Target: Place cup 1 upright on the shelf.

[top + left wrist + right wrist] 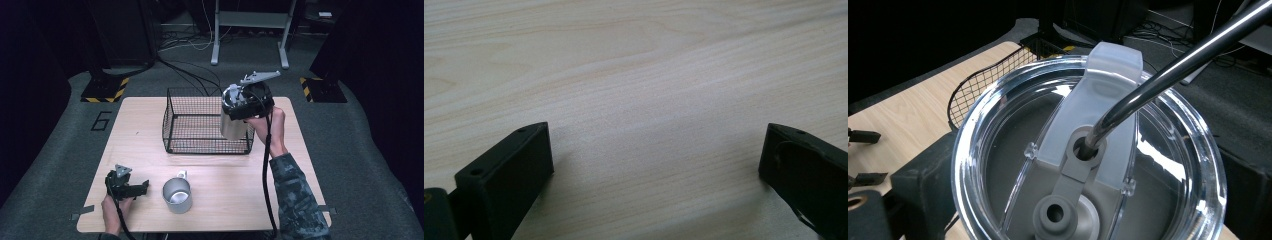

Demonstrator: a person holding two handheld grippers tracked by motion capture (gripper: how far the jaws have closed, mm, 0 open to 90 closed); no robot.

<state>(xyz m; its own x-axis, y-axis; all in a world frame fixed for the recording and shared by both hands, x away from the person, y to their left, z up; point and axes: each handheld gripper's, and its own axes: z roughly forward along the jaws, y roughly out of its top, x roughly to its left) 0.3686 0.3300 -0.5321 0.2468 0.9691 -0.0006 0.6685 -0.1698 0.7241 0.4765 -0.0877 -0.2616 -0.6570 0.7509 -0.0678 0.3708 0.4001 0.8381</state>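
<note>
Gripping a tumbler [233, 122], the right gripper [240, 112] hangs above the basket [172, 127].

Left gripper [145, 187] low, jaws wide apart; right gripper [239, 116] raised — clamped, arm outstretched

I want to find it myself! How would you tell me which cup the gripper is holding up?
Look at the wooden table and find the black wire basket at its back. At the basket's right end, the right gripper holds a tall steel tumbler in the air. Unlike the short open mug with a handle near the front, it has a clear lid and a metal straw.
</note>
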